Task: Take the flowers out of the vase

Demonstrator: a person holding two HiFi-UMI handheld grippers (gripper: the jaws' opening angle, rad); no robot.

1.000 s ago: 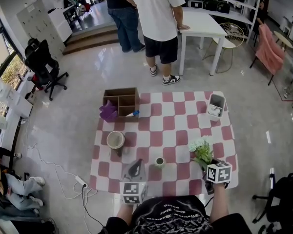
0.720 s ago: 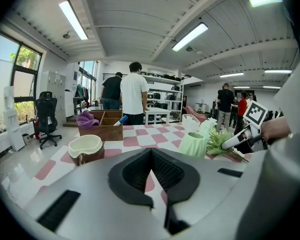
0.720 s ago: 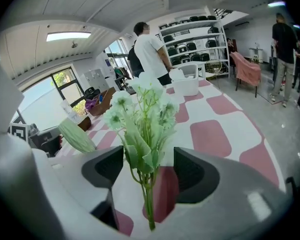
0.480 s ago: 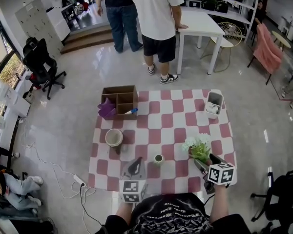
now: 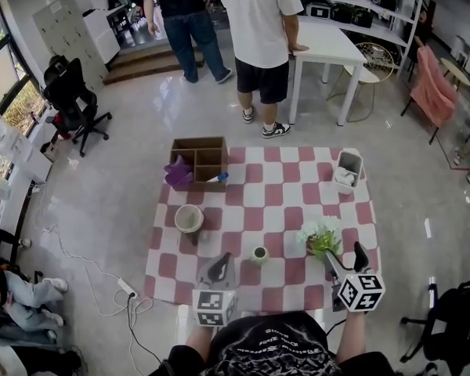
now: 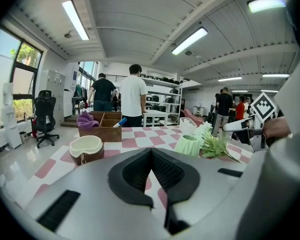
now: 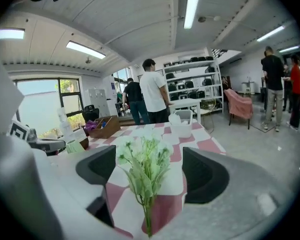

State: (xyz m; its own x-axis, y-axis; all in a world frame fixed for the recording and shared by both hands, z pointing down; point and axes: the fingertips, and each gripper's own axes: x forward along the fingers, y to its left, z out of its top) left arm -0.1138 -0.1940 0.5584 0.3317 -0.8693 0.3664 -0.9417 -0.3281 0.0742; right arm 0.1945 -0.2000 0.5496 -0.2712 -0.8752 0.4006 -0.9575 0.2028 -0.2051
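A bunch of white flowers with green leaves [image 5: 321, 237] lies on the checked tablecloth [image 5: 274, 202], out of the small pale green vase [image 5: 258, 254]. My right gripper [image 5: 345, 259] hangs just above the stems near the table's front right. Its jaws are opening wide, and the flowers [image 7: 145, 166] lie between them untouched. The vase [image 6: 190, 145] stands upright and empty just ahead of my left gripper [image 5: 217, 271]. In the left gripper view that gripper [image 6: 151, 156] is shut with nothing in it.
A wooden compartment box [image 5: 197, 160] with a purple cloth sits at the far left, a cream bowl [image 5: 189, 218] nearer, a white bin [image 5: 347, 168] at the far right. Two people stand by a white table [image 5: 325, 41] beyond. An office chair [image 5: 70, 96] stands left.
My right gripper has let go of the flowers, spread its jaws and lifted off them. The flowers now rest on the cloth. The left gripper has stayed put.
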